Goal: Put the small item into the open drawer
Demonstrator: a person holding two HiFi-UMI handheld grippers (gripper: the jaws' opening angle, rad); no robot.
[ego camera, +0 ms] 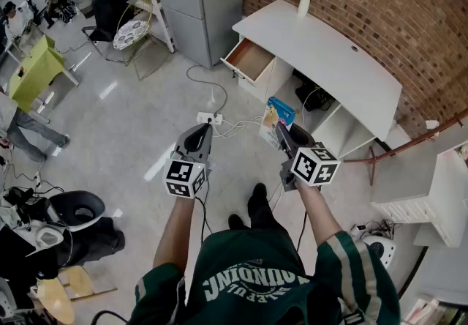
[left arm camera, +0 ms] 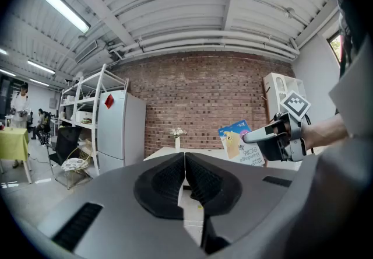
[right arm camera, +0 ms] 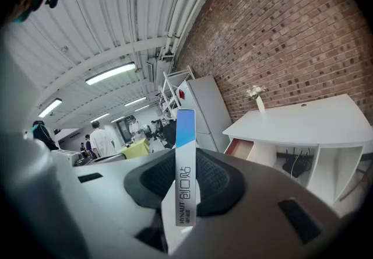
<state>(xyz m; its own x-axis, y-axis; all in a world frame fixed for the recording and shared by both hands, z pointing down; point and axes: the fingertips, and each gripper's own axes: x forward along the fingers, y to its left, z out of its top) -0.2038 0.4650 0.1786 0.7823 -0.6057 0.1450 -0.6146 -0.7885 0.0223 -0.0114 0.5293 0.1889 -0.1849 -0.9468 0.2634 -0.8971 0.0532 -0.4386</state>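
Thin blue-and-white cardboard box point(right arm camera: 185, 164), clamped in right gripper point(ego camera: 282, 130); open wood-lined drawer point(ego camera: 249, 60) at eleven o'clock, unreached (left gripper point(left arm camera: 185, 177) closed, empty).

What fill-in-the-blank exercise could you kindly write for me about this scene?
1. The bandage box is clamped ____ the right gripper's jaws.
2. The left gripper is ____, with nothing in it.
3. The white desk's drawer stands ____.
4. The vase on the desk holds ____.

Missing words: between; shut; open; flowers
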